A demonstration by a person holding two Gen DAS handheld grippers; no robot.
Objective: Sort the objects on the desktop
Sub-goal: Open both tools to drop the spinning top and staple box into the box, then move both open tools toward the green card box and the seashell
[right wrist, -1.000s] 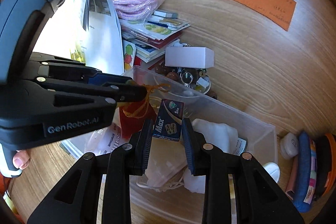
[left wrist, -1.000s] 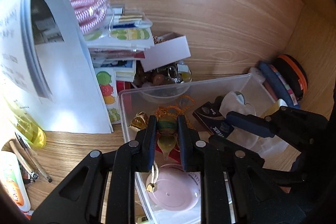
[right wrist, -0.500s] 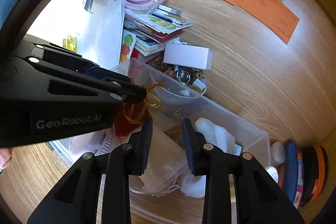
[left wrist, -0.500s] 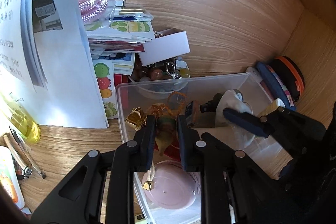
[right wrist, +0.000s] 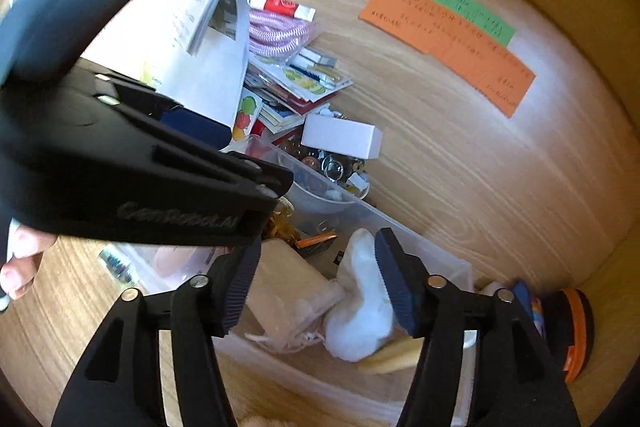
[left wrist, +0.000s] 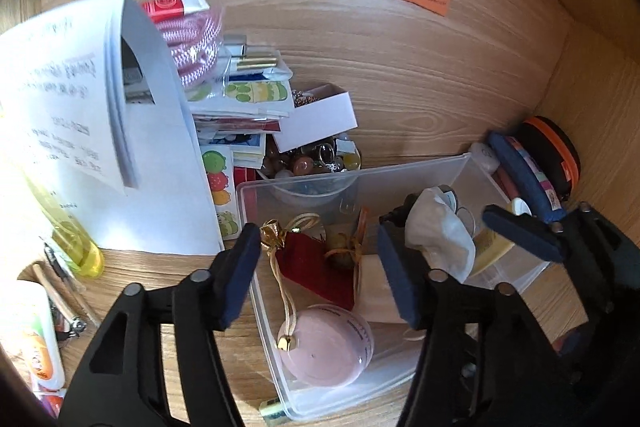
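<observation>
Left wrist view: the left gripper [left wrist: 316,271] hangs over the clear plastic bin [left wrist: 420,169] with its jaws opening and nothing pinched between them. The small tasselled charm [left wrist: 344,253] it pinched 1 second ago now lies loose in the bin, on the red pouch [left wrist: 316,273] and above the pink egg-shaped case [left wrist: 326,345]. That looks like a finished drop, so this item counts as sorted. In the right wrist view, the right gripper [right wrist: 316,283] is also opening, spread over a beige cloth bag [right wrist: 288,291] and a white crumpled wad [right wrist: 360,311] inside the same bin; no pad presses on either. The blue packet it held 1 second ago is out of its jaws, and I cannot pick it out in the bin now. Both grippers seem free for the clutter left on the surface [left wrist: 400,75], such as the stack of cards [left wrist: 244,103] and the white box [left wrist: 320,119].
</observation>
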